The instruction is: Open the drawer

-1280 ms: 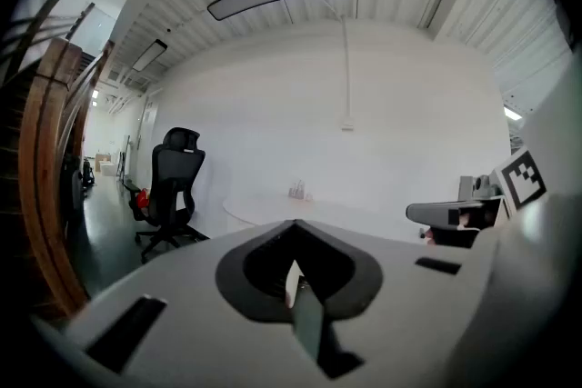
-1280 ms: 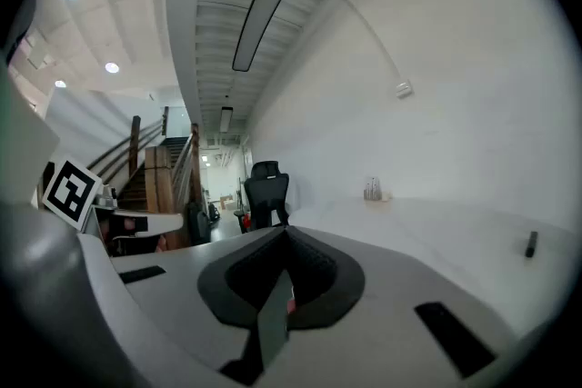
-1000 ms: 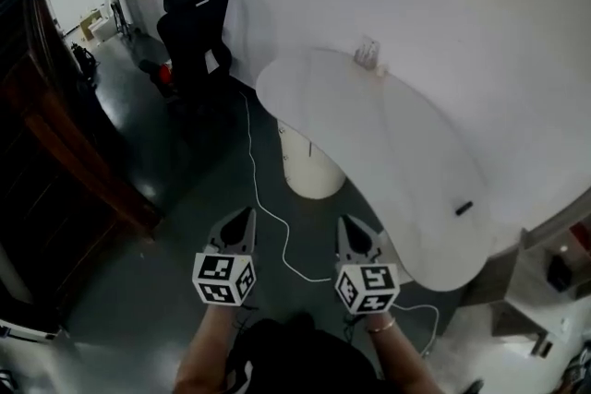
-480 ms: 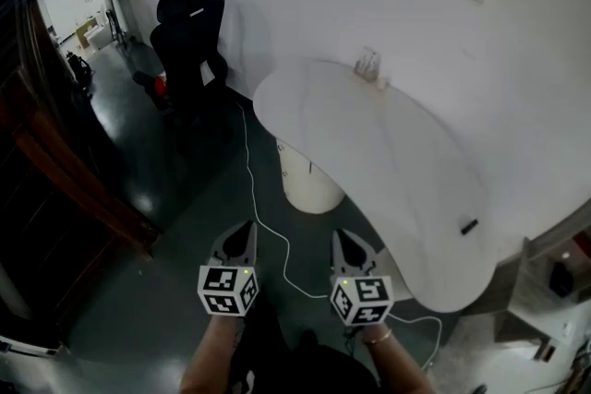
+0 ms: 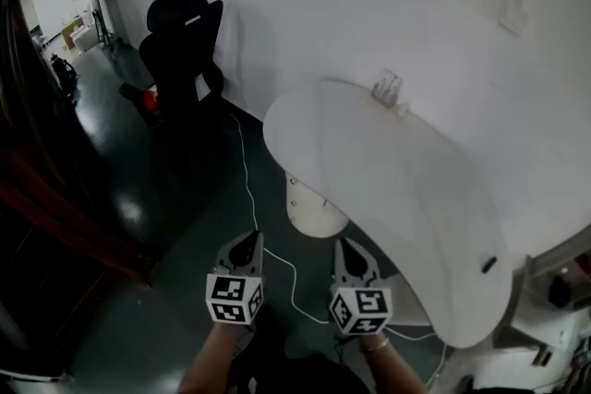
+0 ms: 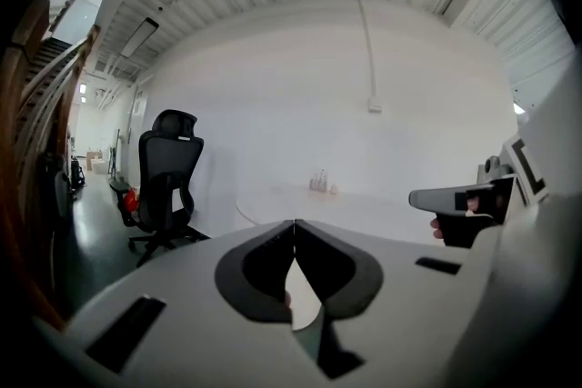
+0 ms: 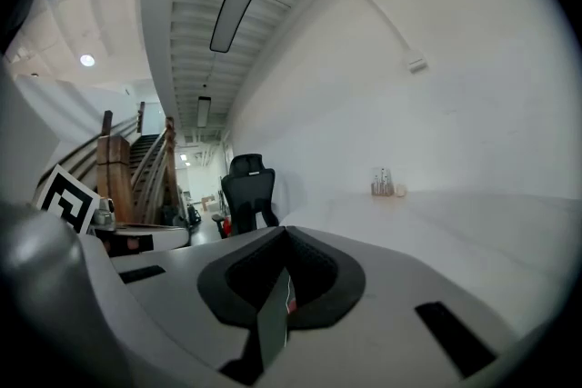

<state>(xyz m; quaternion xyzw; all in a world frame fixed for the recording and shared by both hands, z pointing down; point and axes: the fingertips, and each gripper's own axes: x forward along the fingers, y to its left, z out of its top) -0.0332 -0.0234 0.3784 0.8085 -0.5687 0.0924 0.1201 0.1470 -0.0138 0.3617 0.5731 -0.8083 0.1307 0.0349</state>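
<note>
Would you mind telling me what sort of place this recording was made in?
Probably an office or studio hall: a black office chair stands by a plain white wall, a long curved white table runs along it, and wooden stairs rise beyond.

left gripper: jaws together | right gripper: jaws together | both side by side, pointing forward
</note>
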